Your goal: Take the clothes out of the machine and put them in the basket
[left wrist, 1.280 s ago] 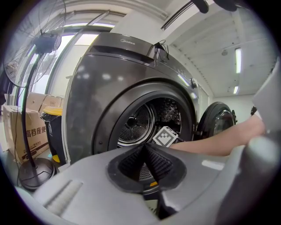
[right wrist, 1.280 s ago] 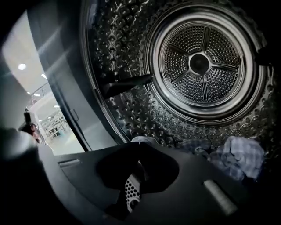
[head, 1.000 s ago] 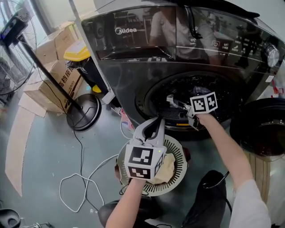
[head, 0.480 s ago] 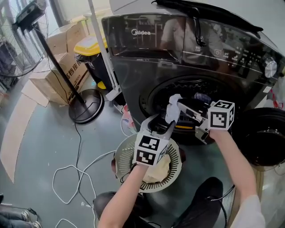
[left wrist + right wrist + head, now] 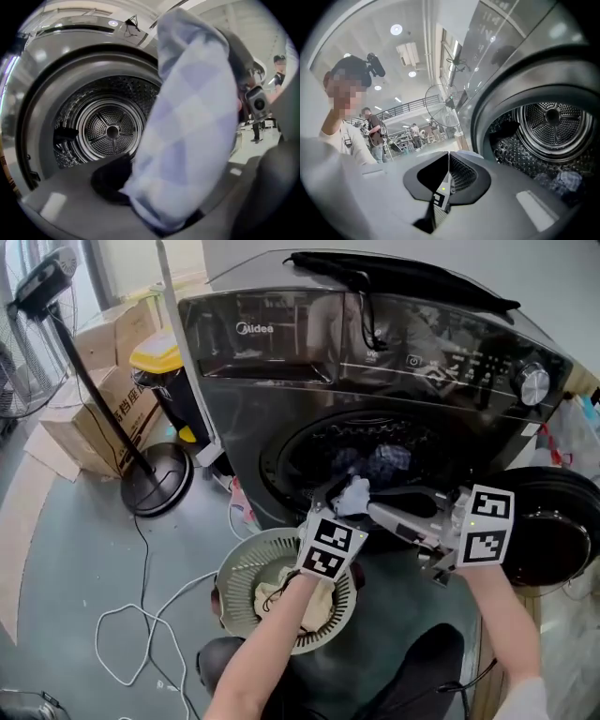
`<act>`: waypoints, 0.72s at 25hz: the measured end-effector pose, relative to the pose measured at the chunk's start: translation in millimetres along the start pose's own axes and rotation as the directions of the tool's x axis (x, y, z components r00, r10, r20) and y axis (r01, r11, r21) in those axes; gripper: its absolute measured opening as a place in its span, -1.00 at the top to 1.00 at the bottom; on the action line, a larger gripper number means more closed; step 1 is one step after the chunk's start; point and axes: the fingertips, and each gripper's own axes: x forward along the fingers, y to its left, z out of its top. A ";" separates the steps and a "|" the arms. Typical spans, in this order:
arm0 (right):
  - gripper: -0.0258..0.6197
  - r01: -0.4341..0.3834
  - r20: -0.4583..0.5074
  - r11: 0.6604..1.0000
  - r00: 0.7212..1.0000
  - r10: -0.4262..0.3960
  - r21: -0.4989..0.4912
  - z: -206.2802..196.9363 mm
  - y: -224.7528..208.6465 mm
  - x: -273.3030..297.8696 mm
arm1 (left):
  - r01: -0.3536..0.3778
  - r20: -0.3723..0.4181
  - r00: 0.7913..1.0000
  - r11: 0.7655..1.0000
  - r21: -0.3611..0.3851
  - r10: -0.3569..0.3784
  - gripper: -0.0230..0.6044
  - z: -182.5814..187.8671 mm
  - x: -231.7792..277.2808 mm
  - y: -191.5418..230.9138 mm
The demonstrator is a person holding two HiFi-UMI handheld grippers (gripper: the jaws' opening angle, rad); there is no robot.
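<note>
Though tight on cloth [image 5: 353, 491], right gripper [image 5: 362, 505] level.

You are facing "Midea" printed on the washing machine [image 5: 255, 329] at eleven o'clock; the cardboard box [image 5: 112, 409] at nine o'clock is carrying characters too small to read.

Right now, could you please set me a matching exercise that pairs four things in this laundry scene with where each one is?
Things:
1. pale checked cloth
2. cream cloth
3. black garment
4. yellow-lidded bin

Places:
A. on top of the washing machine
B. in the basket
C. on the floor, at the head view's left
D. held in the right gripper

Pairs: 1-D, 2-B, 3-A, 4-C
</note>
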 end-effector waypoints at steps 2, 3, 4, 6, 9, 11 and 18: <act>0.89 0.034 0.004 0.999 0.999 -0.034 -0.025 -1.3 -0.6 -17.8 | 0.000 -0.001 1.000 1.000 -0.006 0.000 0.60 3.6 3.2 -6.0; 0.88 0.068 0.011 0.997 0.998 -0.068 -0.038 -2.4 -6.5 -28.1 | -0.003 -0.007 1.000 1.000 -0.011 0.003 0.63 4.0 4.5 -7.6; 0.88 0.114 0.020 0.992 0.993 -0.113 -0.051 -4.3 -15.6 -38.4 | -0.010 -0.015 1.000 1.000 -0.016 0.009 0.66 3.3 5.1 -7.6; 0.88 0.213 0.018 0.973 0.977 -0.213 -0.088 -12.6 -37.7 -56.1 | -0.041 -0.025 0.999 0.998 -0.037 0.040 0.66 0.6 2.3 -0.2; 0.87 0.314 -0.024 0.938 0.947 -0.321 -0.148 -34.4 -65.7 -72.9 | -0.123 -0.017 0.992 0.989 -0.083 0.122 0.67 -1.9 -11.3 25.3; 0.85 0.342 -0.057 0.926 0.933 -0.355 -0.163 -53.6 -79.9 -77.1 | -0.169 -0.011 0.986 0.979 -0.113 0.169 0.67 0.1 -25.1 40.3; 0.55 0.393 -0.155 0.861 0.875 -0.458 -0.322 -108.7 -126.7 -47.6 | -0.251 0.008 0.967 0.960 -0.126 0.254 0.67 18.6 -87.3 60.6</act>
